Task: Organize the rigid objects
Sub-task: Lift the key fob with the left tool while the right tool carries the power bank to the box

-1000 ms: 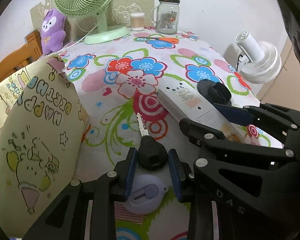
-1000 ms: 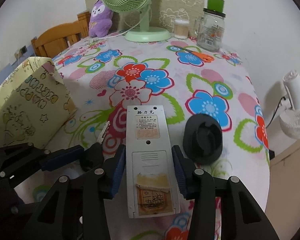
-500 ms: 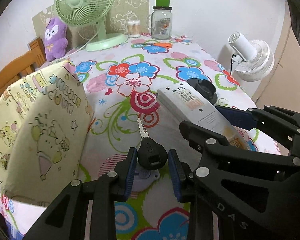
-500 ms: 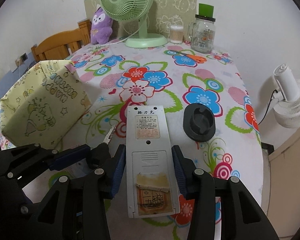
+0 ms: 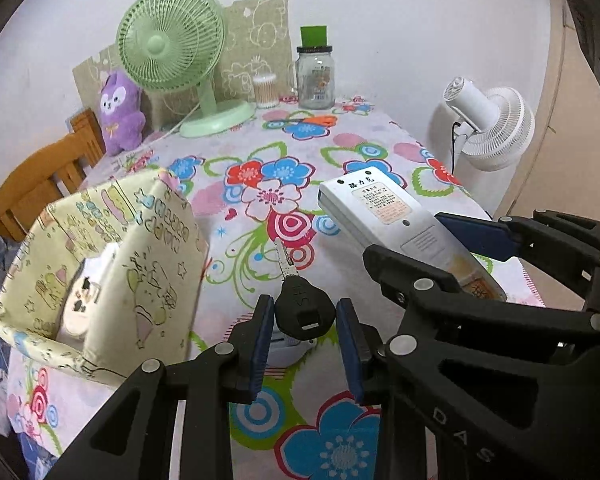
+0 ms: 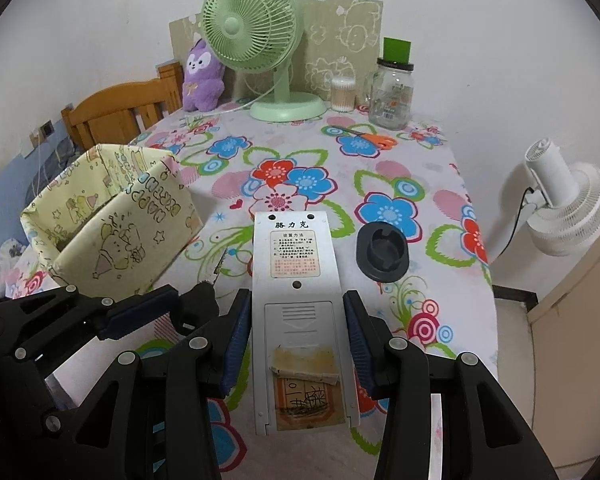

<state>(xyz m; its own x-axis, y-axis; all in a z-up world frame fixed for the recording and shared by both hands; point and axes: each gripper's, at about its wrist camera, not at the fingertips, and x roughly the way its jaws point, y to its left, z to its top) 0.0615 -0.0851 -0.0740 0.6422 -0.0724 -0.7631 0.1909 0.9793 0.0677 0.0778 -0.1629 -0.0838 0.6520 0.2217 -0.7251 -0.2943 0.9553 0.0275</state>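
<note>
Nearest, the left gripper point(image 5: 305, 320) is clamped on the black head of a key point(image 5: 304, 310), whose metal blade points away over the flowered tablecloth point(image 5: 260, 200). Just under the key a pale, rounded plastic piece point(image 5: 290, 346) lies on the cloth. Right beside it, the right gripper point(image 6: 296, 326) grips a grey remote control point(image 6: 296, 280) by its long edges, back face up, with a printed label and a torn sticker on it. Both things are held clear above the table.

To the left stands an open yellow fabric box point(image 6: 112, 224) printed with cartoon drawings; something white lies inside it. To the right of the remote, a black round holder point(image 6: 382, 252) sits on the cloth.

At the far end of the table lie orange-handled scissors point(image 6: 370, 138), and behind them stand a green desk fan point(image 6: 260, 36), a tub of cotton swabs point(image 6: 343, 94), a glass jar point(image 6: 392, 94) and a purple plush toy point(image 6: 202, 76). A white fan point(image 6: 560, 204) stands off the right edge, and a wooden chair point(image 6: 120, 110) at the far left.
</note>
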